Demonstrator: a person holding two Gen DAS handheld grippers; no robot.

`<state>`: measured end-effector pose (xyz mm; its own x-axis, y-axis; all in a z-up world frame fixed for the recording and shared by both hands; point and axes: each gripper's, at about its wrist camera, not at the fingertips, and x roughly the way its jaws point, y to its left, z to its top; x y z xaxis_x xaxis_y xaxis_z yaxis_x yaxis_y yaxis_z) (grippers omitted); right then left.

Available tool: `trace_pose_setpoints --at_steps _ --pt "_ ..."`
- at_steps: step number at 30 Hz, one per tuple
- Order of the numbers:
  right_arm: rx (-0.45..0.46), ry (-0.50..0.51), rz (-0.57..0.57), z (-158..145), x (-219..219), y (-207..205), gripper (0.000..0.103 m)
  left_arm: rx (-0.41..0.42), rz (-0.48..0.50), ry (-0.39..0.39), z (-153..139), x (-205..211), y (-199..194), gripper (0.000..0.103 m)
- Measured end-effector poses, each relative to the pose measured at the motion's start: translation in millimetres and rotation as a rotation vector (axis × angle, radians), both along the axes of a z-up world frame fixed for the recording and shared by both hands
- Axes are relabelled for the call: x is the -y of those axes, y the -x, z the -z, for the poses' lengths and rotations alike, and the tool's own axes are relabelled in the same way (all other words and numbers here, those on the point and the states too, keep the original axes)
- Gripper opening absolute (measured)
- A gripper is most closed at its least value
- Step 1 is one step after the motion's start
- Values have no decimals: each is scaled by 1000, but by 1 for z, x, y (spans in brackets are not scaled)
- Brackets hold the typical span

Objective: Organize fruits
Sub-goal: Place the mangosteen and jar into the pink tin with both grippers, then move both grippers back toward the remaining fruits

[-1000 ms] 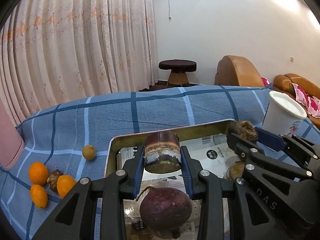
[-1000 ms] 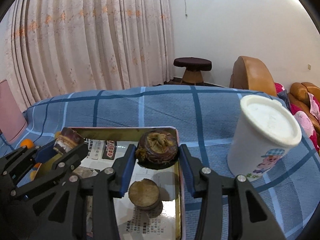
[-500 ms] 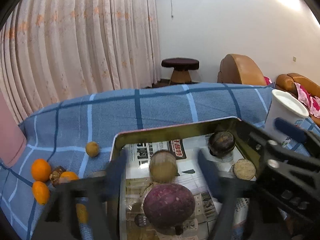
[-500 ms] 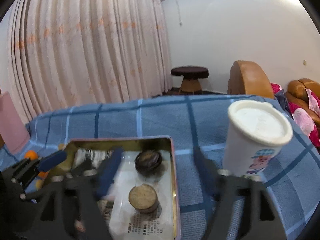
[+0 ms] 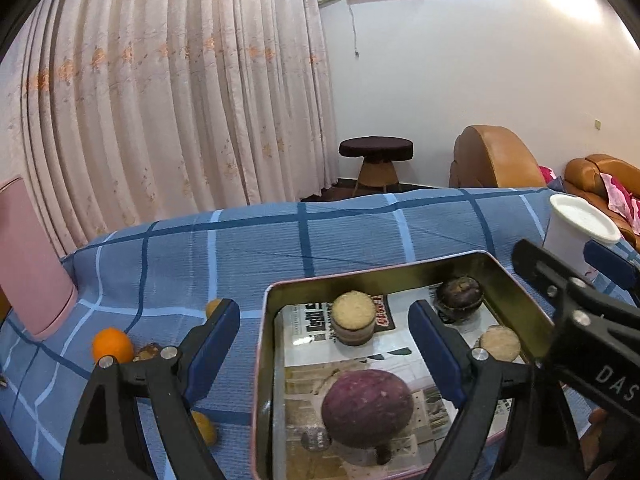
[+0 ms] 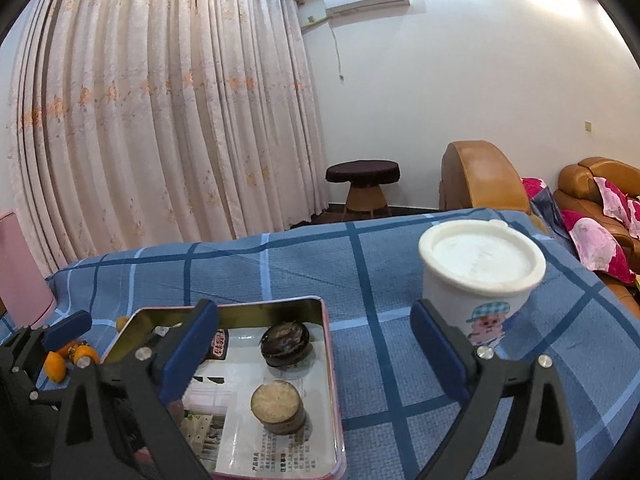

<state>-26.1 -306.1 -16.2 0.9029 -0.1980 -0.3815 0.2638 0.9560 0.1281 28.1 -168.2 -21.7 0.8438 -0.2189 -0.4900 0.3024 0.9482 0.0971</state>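
A gold tin tray (image 5: 376,270) lined with printed paper holds a big purple fruit (image 5: 367,406), a stubby cut-faced piece (image 5: 354,322), a dark wrinkled fruit (image 5: 459,292) and a second cut piece (image 5: 500,343). My left gripper (image 5: 322,312) is open, straddling the tray's left wall; the stubby piece stands free between its fingers. My right gripper (image 6: 312,312) hangs over the tray's right rim (image 6: 328,360), its jaws opening. The dark fruit (image 6: 285,344) and cut piece (image 6: 276,404) lie below it, untouched. Oranges (image 5: 112,346) rest on the cloth to the left.
A white lidded cup (image 6: 480,280) stands right of the tray, close to my right finger. A pink block (image 5: 28,260) sits at the far left on the blue checked cloth (image 5: 280,248). Beyond the cloth's far edge are curtains, a stool and sofas.
Both grippers have opened. The left let go of the stubby cut piece and the right let go of the dark fruit; both now sit in the tray.
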Motion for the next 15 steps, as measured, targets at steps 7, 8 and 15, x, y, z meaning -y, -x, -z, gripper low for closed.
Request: trace_pose_setpoints --at_steps 7,8,15 --pt "23 22 35 0 -8 9 99 -4 -33 -11 3 -16 -1 87" --pt "28 25 43 -1 -8 11 99 -4 -39 -9 4 -19 -1 87" --pt "30 28 80 -1 -14 22 99 -14 -70 -9 6 -39 -3 87"
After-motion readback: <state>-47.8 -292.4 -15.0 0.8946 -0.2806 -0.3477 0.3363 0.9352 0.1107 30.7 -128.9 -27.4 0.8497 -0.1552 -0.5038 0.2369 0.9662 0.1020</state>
